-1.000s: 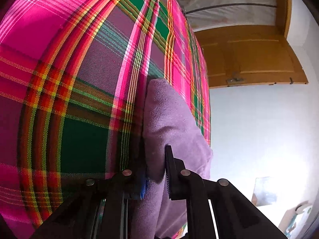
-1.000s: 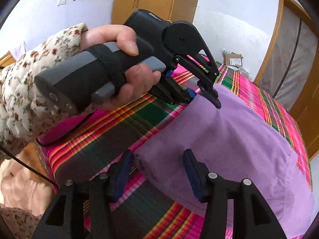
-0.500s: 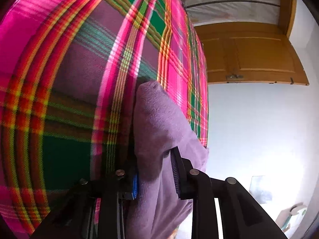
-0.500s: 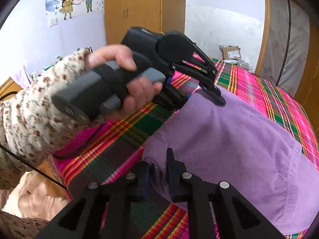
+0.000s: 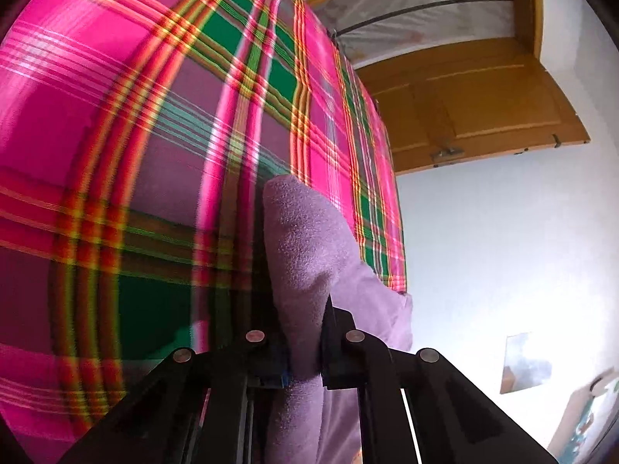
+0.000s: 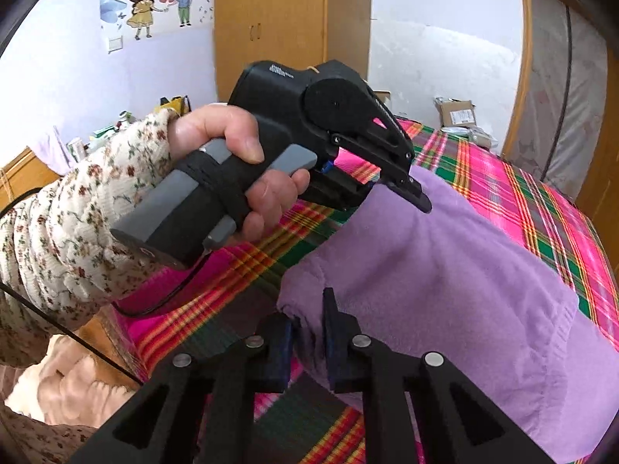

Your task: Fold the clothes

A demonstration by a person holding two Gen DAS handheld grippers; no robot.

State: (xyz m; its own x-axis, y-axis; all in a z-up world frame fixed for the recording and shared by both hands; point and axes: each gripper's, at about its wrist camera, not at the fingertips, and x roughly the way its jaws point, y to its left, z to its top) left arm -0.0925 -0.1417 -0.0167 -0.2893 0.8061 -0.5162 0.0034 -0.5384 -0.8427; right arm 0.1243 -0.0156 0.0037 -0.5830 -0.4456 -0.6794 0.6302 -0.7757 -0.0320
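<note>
Since a second ago: your right gripper [image 6: 307,342] is now pinching the near edge of the purple garment [image 6: 445,282]; left gripper [image 5: 303,342] is clamping its far corner above the plaid bedspread [image 5: 116,135]. Risk: uneven lifting is letting fleece slip, skewing your fold.

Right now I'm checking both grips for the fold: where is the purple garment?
The purple garment lies on the plaid bedspread, right of centre in the right wrist view, pinched at its near edge by the right gripper and farther back by the left gripper.

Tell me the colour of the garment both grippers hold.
Plain lilac purple garment, clearest in the right wrist view.
</note>
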